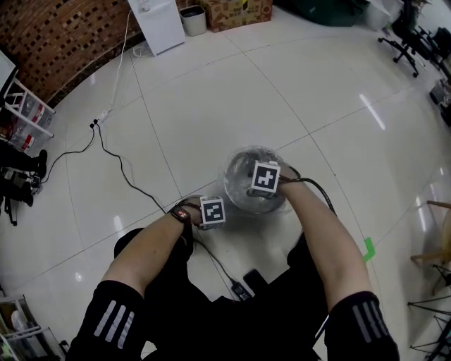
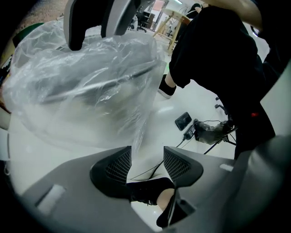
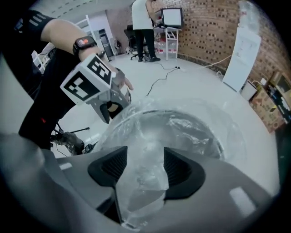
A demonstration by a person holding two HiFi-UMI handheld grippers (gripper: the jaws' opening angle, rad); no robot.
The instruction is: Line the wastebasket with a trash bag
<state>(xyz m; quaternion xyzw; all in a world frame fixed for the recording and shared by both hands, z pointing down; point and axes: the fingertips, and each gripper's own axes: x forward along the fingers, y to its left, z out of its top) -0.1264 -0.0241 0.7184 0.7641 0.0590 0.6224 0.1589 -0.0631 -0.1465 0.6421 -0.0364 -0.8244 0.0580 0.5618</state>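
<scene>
A round wastebasket (image 1: pixel 239 199) stands on the white floor with a clear trash bag (image 1: pixel 248 161) draped over it. My right gripper (image 3: pixel 144 159) is over the near rim and stands open, with a loose bunch of bag film (image 3: pixel 142 182) lying between its jaws; its pads do not pinch it. In the head view its marker cube (image 1: pixel 266 177) covers the basket's mouth. My left gripper (image 2: pixel 147 159) is open beside the basket's left side, pointing steeply down. A hanging corner of the bag (image 2: pixel 136 139) ends just above its empty gap.
A black cable (image 1: pixel 123 169) runs across the floor to a dark adapter (image 1: pixel 248 283) by my legs. At the back stand a white cabinet (image 1: pixel 161 25), a small bin (image 1: pixel 192 20) and a cardboard box (image 1: pixel 236 10). A person (image 3: pixel 143 32) stands far off.
</scene>
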